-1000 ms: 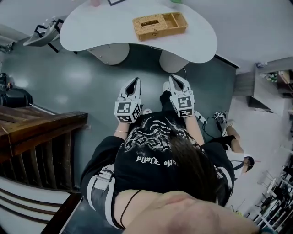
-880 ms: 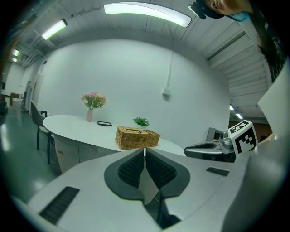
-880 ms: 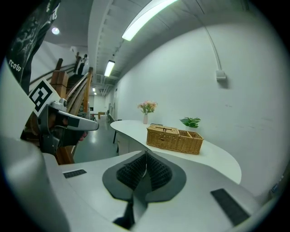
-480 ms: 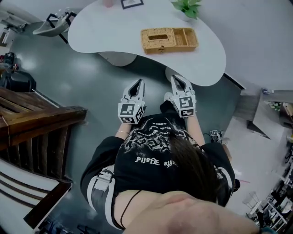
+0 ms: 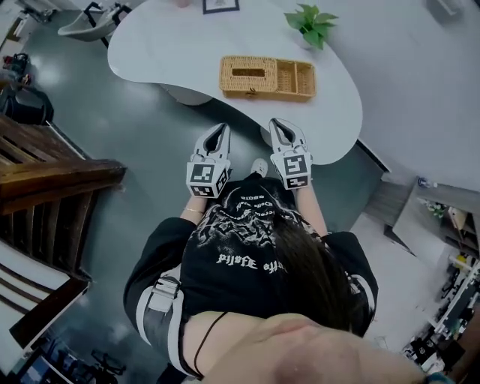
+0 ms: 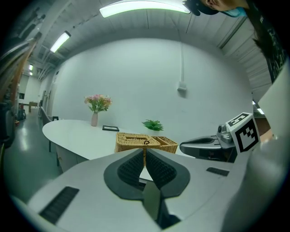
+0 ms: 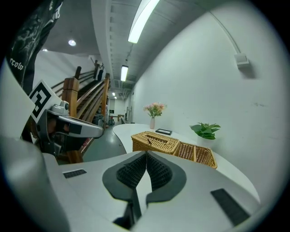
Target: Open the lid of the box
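Observation:
A woven wicker box (image 5: pixel 266 77) lies on the white curved table (image 5: pixel 165 52), its lid (image 5: pixel 249 73) down over the left part and open compartments on the right. Both grippers hang in the air short of the table's near edge, apart from the box. My left gripper (image 5: pixel 218 132) is shut and empty; in the left gripper view the box (image 6: pixel 144 142) sits just beyond its closed tips (image 6: pixel 145 152). My right gripper (image 5: pixel 280 126) is also shut on nothing, and the box (image 7: pixel 174 145) with its lid (image 7: pixel 156 140) lies ahead of it.
A potted plant (image 5: pixel 311 22) and a dark picture frame (image 5: pixel 221 6) stand at the table's far side, and a vase of flowers (image 6: pixel 94 117) at its end. A wooden staircase (image 5: pixel 45 176) runs along the left. Grey floor lies between me and the table.
The table and box have drawn nearer. Both grippers now sit close to the table's near edge, still shut and side by side.

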{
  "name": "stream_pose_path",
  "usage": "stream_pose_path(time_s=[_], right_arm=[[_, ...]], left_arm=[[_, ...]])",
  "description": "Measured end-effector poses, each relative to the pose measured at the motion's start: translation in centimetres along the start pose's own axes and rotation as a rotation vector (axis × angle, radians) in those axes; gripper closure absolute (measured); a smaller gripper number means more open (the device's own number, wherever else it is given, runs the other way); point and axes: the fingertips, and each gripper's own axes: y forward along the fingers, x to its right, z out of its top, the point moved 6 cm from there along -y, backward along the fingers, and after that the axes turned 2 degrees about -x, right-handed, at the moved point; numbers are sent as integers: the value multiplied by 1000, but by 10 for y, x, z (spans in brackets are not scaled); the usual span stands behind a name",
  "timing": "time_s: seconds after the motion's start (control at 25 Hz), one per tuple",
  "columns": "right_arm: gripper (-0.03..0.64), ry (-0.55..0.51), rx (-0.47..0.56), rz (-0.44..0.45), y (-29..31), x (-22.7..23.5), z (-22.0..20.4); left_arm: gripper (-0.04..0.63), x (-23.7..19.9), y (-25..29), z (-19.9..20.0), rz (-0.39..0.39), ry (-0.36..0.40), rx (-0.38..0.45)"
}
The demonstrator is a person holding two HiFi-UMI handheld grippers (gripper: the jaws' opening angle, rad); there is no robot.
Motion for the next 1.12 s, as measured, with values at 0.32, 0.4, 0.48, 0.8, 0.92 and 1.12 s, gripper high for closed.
stream_pose_path(time_s=[0.32, 0.4, 0.48, 0.8, 0.92, 1.12], right_arm=[[591, -27, 5, 97, 16, 47, 2], [591, 0, -1, 115, 20, 57, 1], [591, 5, -8, 125, 22, 65, 0], [589, 16, -37, 143, 34, 85, -5], [589, 20, -42, 151, 39, 89, -5], [589, 17, -47, 169, 53, 95, 5]], left_arm=[[566, 20, 34, 3, 102, -66, 11], [566, 22, 41, 2, 123, -71, 9], [566, 24, 48, 2, 139, -76, 5], [566, 18, 66, 9, 173, -77, 6], [566, 10, 73, 14, 179, -68, 4], [566, -8, 86, 23, 192, -56, 4]])
